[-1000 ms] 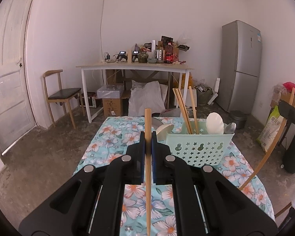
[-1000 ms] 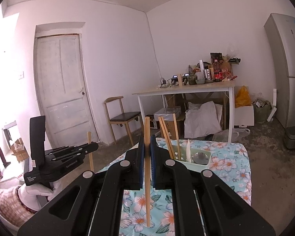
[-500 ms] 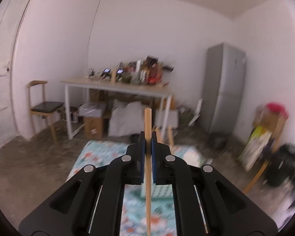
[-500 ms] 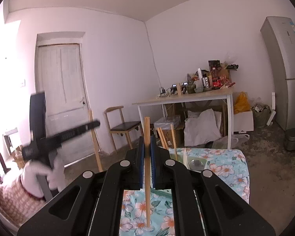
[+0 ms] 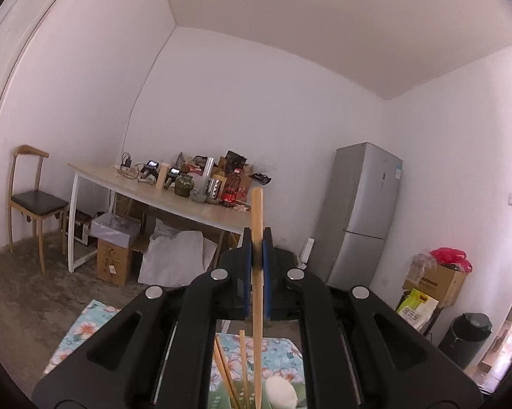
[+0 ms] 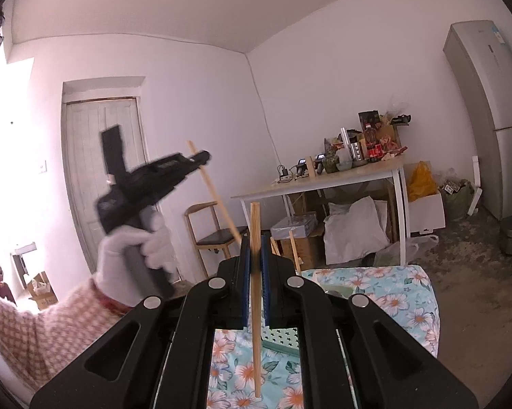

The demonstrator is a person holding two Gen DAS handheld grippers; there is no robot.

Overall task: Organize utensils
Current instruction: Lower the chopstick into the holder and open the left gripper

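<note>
Overhead of the floral tablecloth (image 6: 409,293), the left gripper (image 5: 257,259) stands above the green basket (image 5: 222,400), clenched on a chopstick (image 5: 257,272) whose lower end hangs over that basket. Beside it, the right gripper (image 6: 255,266) pinches a second chopstick (image 6: 255,306) upright over the tablecloth, near the basket.

1. Yellow-green bag (image 5: 415,310) on floor at 4 o'clock, left wrist view: large print on it, characters not legible.
2. Sticker (image 5: 396,173) on fridge (image 5: 365,211) door, 3 o'clock: blue label, text too small to read.
3. Red-label bottle (image 6: 374,143) on far table, 2 o'clock, right wrist view: label unreadable.
4. No other text legible.
</note>
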